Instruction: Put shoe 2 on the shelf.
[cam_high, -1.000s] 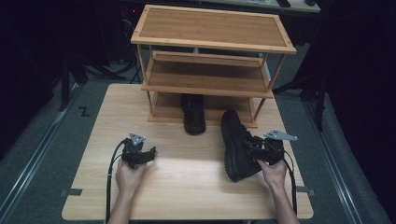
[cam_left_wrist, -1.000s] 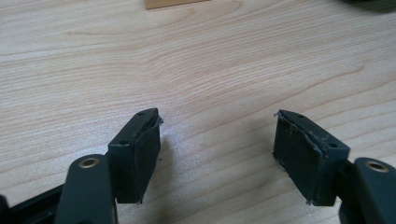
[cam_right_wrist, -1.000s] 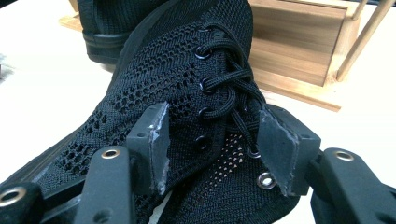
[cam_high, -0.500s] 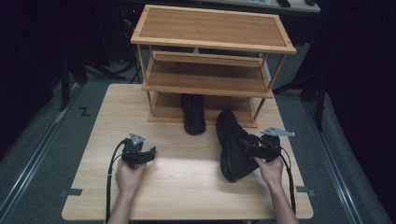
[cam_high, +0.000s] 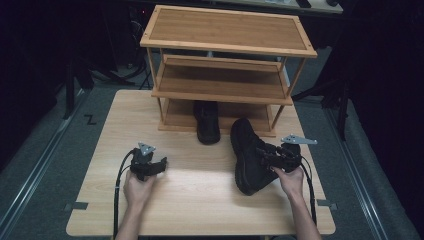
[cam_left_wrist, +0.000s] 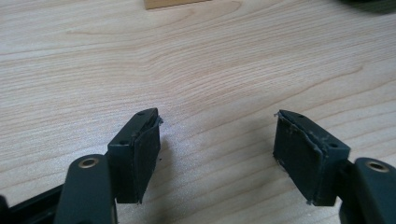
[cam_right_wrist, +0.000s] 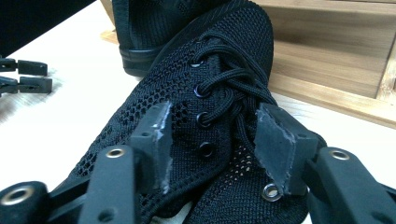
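Worktop (cam_high: 200, 200): three-tier wooden shoe rack (cam_high: 227, 47) at far centre. One black shoe (cam_high: 207, 121) in its bottom tier. Second black mesh shoe (cam_high: 248, 156) near right, laces between right tongs (cam_right_wrist: 212, 135), jaws apart. Left tongs (cam_left_wrist: 217, 144) wide open, empty, near left.

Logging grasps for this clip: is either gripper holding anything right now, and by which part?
The right gripper straddles the black shoe's laced upper, but whether it grips cannot be told. The left gripper is open above bare table.

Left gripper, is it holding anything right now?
No, the left gripper is open, with only bare wooden table between its jaws.
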